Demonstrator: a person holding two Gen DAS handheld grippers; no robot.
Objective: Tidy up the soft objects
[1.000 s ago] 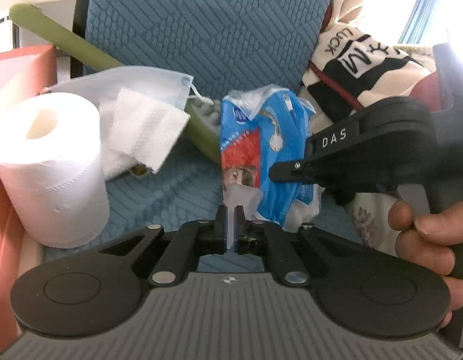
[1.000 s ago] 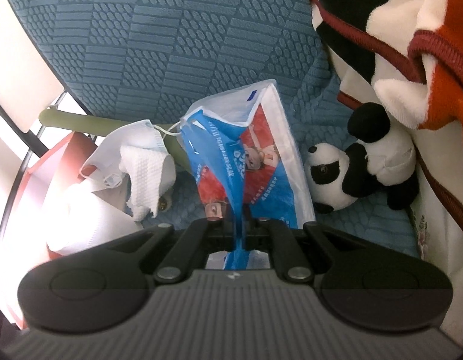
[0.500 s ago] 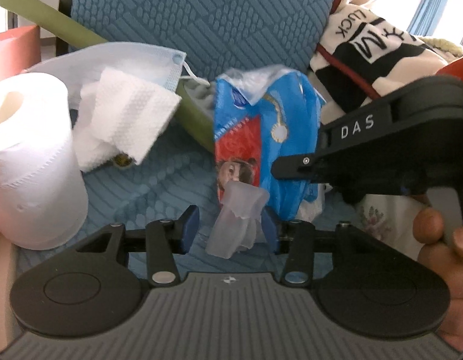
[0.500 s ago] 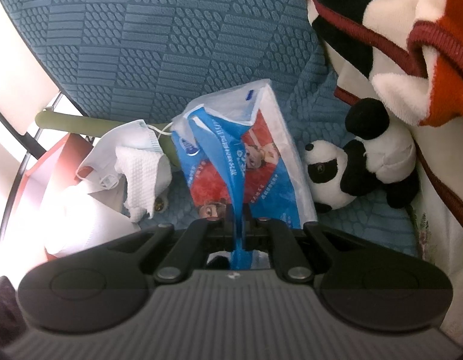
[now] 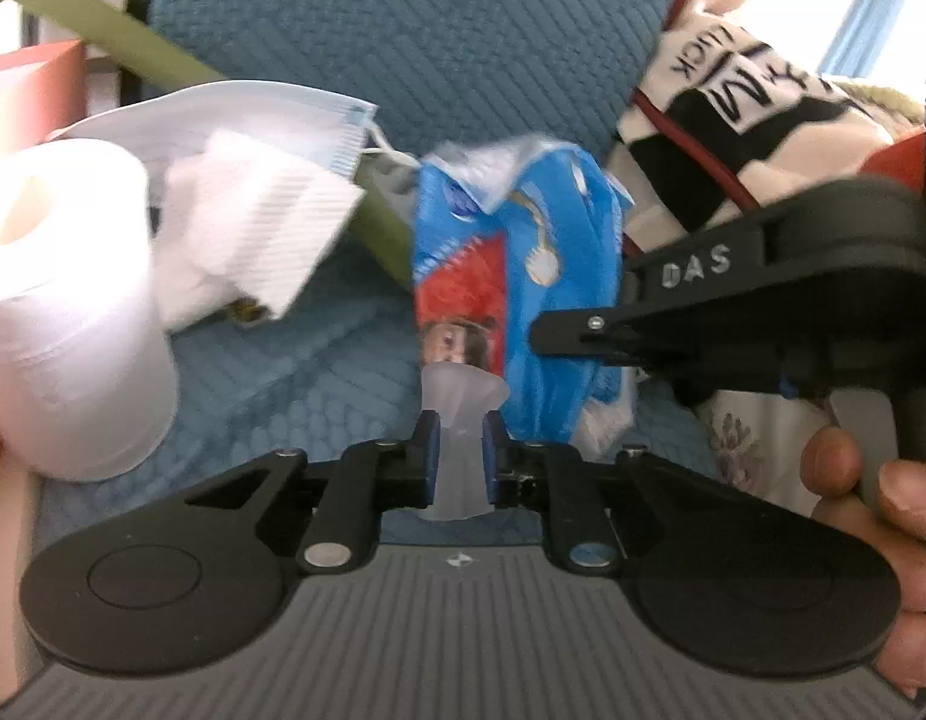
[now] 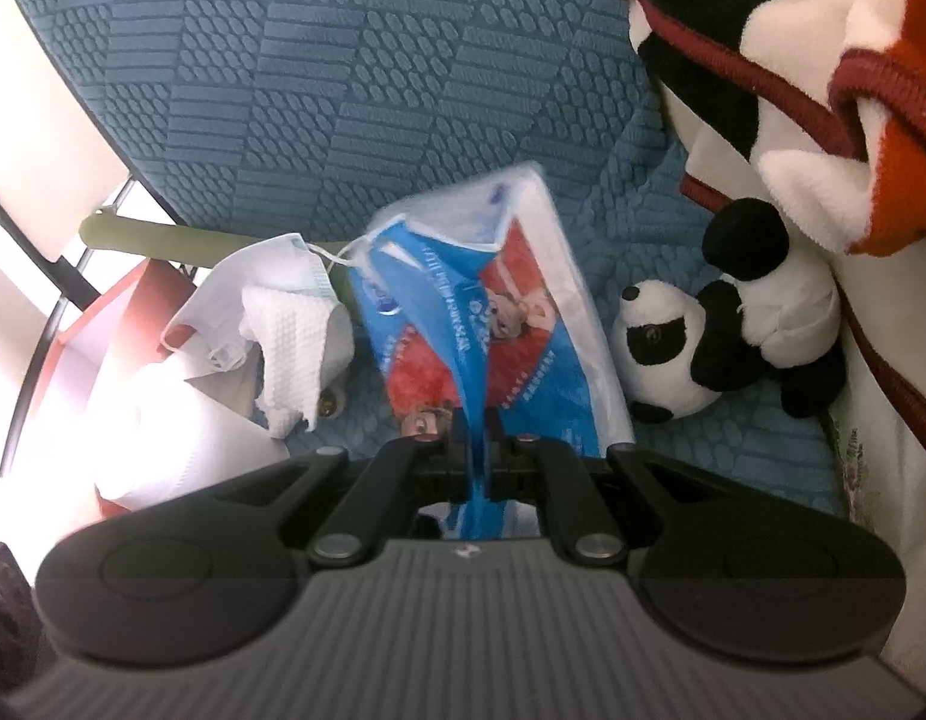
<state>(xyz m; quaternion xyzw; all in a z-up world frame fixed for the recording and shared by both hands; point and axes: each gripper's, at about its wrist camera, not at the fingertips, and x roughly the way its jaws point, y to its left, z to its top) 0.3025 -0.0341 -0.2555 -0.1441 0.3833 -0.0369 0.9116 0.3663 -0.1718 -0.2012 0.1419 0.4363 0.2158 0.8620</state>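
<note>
A blue and red tissue pack [image 5: 523, 276] stands upright on the blue seat cushion [image 5: 270, 372]. My left gripper [image 5: 459, 459] is low in front of it. Its jaws are closing, and the blue pads press a translucent plastic flap [image 5: 463, 390] at the pack's bottom. In the left wrist view my right gripper [image 5: 583, 333] reaches in from the right and pinches the pack's side. In the right wrist view, the right gripper [image 6: 476, 438] is shut on a fold of the tissue pack [image 6: 523, 312] film.
A toilet roll [image 5: 60, 312] stands at the left with a face mask [image 5: 270, 114] and a white paper towel [image 5: 252, 228] beside it. A toy panda [image 6: 703, 342] lies right of the pack under a patterned blanket [image 6: 763, 60]. A red box [image 5: 30, 90] borders the left.
My left jaws went from shut to wide apart and have come back together on the translucent flap. The right gripper kept its hold and did not move.
</note>
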